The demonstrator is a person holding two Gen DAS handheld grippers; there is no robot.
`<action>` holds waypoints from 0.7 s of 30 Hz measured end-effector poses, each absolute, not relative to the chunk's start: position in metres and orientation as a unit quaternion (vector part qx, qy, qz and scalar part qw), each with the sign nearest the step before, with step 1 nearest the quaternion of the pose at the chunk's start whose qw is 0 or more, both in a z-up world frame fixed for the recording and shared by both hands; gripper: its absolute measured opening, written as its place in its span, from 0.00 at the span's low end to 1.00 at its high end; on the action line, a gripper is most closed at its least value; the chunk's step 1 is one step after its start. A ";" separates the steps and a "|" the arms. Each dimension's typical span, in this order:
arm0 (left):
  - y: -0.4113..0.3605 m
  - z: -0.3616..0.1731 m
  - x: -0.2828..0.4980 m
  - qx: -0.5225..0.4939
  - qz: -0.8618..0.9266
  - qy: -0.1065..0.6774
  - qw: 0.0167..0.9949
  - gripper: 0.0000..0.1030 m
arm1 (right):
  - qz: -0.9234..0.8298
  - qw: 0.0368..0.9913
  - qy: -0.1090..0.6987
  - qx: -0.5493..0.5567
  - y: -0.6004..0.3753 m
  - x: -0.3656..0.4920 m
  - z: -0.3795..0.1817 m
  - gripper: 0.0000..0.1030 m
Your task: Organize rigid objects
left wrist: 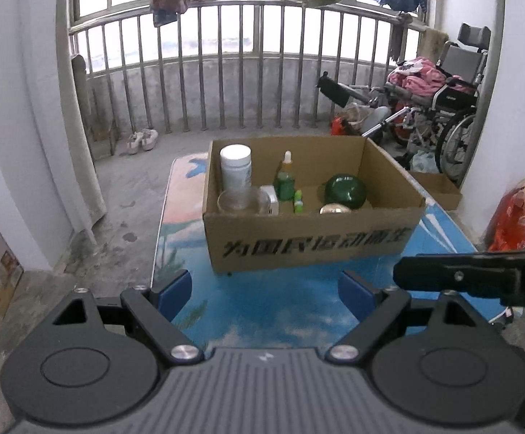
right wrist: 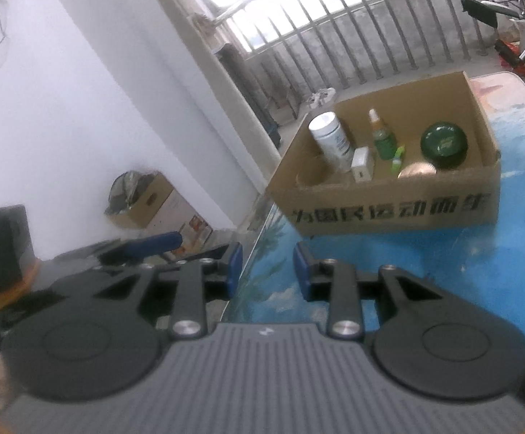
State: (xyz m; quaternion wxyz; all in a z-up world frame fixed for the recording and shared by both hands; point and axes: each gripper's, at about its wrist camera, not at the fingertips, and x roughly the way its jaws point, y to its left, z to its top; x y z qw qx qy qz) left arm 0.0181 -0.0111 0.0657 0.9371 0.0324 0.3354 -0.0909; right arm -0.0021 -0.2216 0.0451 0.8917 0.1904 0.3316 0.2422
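- Cardboard box sits open-topped on blue table with sky-and-cloud print; box is toward the far half of the table, well apart from both grippers.
- Black Chinese characters printed along the box's near wall; blurred, can't read them for certain.
- Inside box, left corner: white bottle with white cap, upright, label with small greenish print, too small to read.
- Clear glass jar in front of the white bottle, near the front wall.
- Small white box beside the jar, a small mark on its face, unreadable.
- Green dropper bottle upright mid-box, pale dropper top; label not legible.
- Tiny light-green bottle just beside the dropper bottle.
- Dark green round jar on the right side of the box; lid shows a faint pattern, unreadable.
- Gold lid in front of the green jar, partly hidden by the front wall.
- Left gripper over the near table edge, blue pads spread wide, nothing between them — released.
- Right gripper at the table's left corner, pads apart with a narrower gap, holding nothing.
- Right gripper's black body also shows at the right edge of the left wrist view.
- Right wrist view is tilted and motion-blurred.
- Background: metal railing, hanging laundry, wheelchair, red plastic bag with print, unreadable.
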 end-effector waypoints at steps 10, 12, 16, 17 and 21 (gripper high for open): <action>0.017 0.042 -0.008 0.007 -0.048 0.346 0.937 0.87 | 0.288 0.898 0.304 0.136 -0.201 -0.038 0.031 0.31; 0.037 0.026 -0.010 -0.009 -0.037 0.356 0.934 0.89 | 0.308 0.895 0.306 0.100 -0.189 -0.047 0.021 0.34; 0.077 -0.033 0.004 -0.027 0.001 0.425 0.905 0.90 | 0.342 0.872 0.350 0.008 -0.150 -0.053 -0.019 0.38; 0.088 -0.049 0.008 -0.035 0.015 0.444 0.895 0.89 | 0.349 0.862 0.367 -0.011 -0.138 -0.052 -0.033 0.38; 0.136 -0.112 0.021 -0.144 0.003 0.453 0.880 1.00 | 0.382 0.809 0.442 -0.058 -0.090 -0.030 -0.097 0.38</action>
